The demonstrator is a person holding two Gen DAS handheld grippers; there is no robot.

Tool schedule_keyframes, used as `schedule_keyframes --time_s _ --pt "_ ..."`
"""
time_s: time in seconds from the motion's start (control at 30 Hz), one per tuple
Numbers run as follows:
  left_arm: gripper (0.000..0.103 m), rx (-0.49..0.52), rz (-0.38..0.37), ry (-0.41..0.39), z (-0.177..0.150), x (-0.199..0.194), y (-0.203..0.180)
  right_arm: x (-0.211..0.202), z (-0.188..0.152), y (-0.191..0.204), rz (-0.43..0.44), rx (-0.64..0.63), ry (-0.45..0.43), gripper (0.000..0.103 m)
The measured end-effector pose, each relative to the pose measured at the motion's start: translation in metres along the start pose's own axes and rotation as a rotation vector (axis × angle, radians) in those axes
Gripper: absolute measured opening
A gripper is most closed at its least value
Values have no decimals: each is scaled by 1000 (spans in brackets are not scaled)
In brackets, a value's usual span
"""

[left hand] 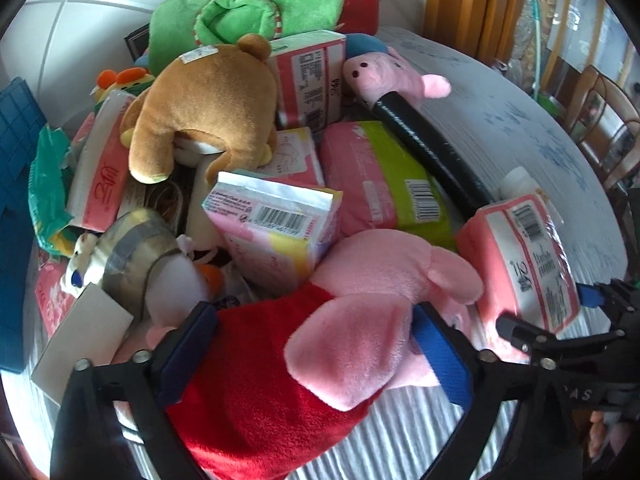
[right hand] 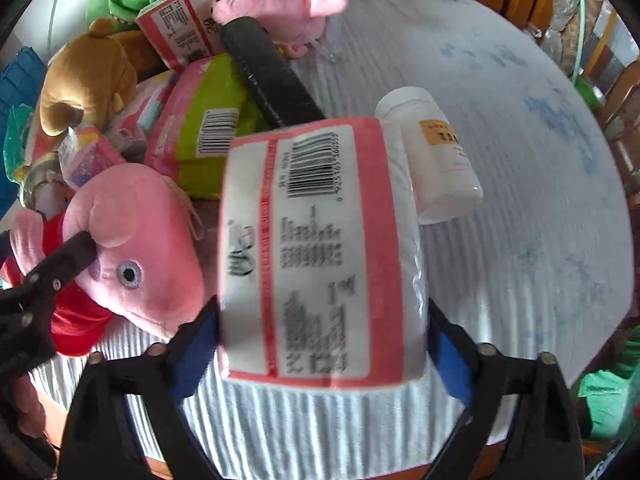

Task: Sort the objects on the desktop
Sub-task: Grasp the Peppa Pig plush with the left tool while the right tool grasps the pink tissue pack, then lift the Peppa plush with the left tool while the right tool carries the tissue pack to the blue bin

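The tabletop (right hand: pixel 520 240) carries a heap of plush toys and tissue packs at its left, its right side bare cloth. The left gripper (left hand: pixel 316 354) has its fingers closed around the pink pig plush (left hand: pixel 360 308) in its red dress; lift it straight up so neighbours stay put. The right gripper (right hand: pixel 324 354) clamps a red-bordered tissue pack (right hand: pixel 316 248) beside a white bottle (right hand: pixel 436 152); keep it level. Barcodes show; the print is too blurred to read.

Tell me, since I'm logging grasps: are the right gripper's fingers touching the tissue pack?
Touching: the right wrist view shows both blue fingers pressed against the tissue pack's sides.
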State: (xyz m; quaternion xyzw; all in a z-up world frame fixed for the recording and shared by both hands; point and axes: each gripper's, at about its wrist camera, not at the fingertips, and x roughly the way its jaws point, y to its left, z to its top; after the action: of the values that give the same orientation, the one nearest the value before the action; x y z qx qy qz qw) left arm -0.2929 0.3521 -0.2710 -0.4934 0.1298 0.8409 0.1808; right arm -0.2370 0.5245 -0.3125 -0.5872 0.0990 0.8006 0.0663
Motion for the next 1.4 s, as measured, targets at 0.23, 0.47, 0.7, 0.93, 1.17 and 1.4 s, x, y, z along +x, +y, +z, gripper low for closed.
schedule_keyframes --time_s 0.23,0.47,0.7,0.93,1.17,1.4 --pt "80 150 1 25 -9 -11 -17 -10 -10 -14 -63 -8 10 91" --pt "99 299 36 2 -17 5 -25 -5 -17 -3 -93 -1 -10 93" --pt "97 308 -142 19 -5 22 -13 -6 -30 13 -129 93 -14 92" --pt "96 386 -82 8 -23 20 -21 -4 -29 11 -153 117 -2 99" --pt "71 288 -104 -6 -13 2 -21 -9 -32 15 -157 101 -19 91" --pt "73 248 -85 -8 -13 4 -27 -3 -26 11 -119 90 -26 93"
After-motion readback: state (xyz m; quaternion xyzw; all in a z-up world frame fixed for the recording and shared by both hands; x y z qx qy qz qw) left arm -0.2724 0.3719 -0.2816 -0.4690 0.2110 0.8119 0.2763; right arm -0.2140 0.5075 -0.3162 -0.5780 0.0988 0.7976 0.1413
